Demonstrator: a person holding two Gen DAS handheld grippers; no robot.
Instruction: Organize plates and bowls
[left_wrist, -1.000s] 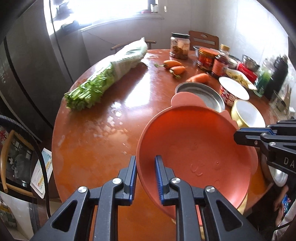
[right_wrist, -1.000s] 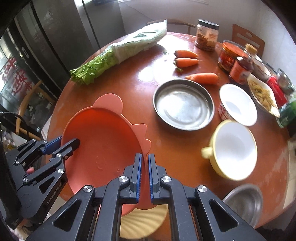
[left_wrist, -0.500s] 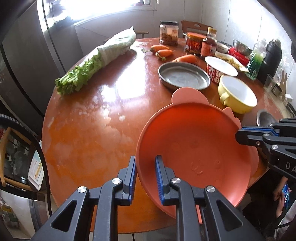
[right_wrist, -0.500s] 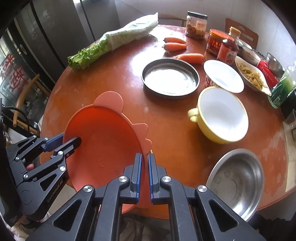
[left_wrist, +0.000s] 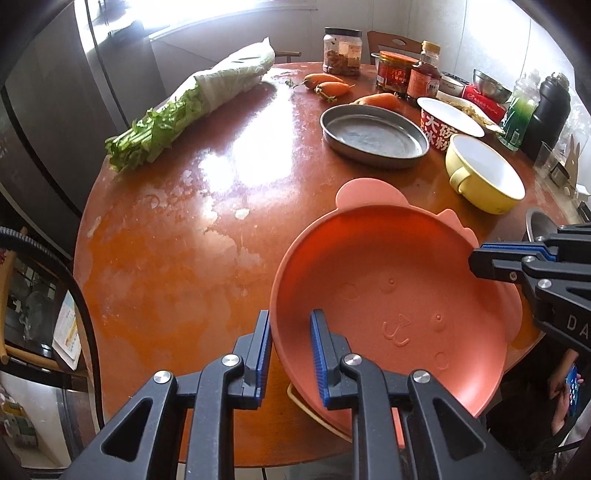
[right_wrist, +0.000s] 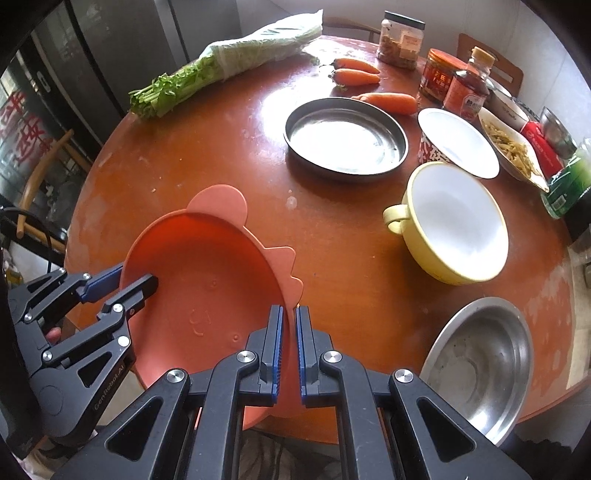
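An orange plate with ear-shaped tabs is held tilted above the table's near edge; it also shows in the right wrist view. My left gripper is shut on its left rim. My right gripper is shut on its right rim. A pale plate edge shows beneath it. On the table stand a round steel pan, a yellow handled bowl, a white bowl with red print and a steel bowl at the near right edge.
The round red-brown table carries a bunch of celery in a wrapper, three carrots, jars and bottles and a dish of food at the back right. A refrigerator stands to the left.
Both grippers have lifted the orange plate and drawn it back toward the table's near edge. The table's objects now look farther away. A steel bowl has come into view at the right.
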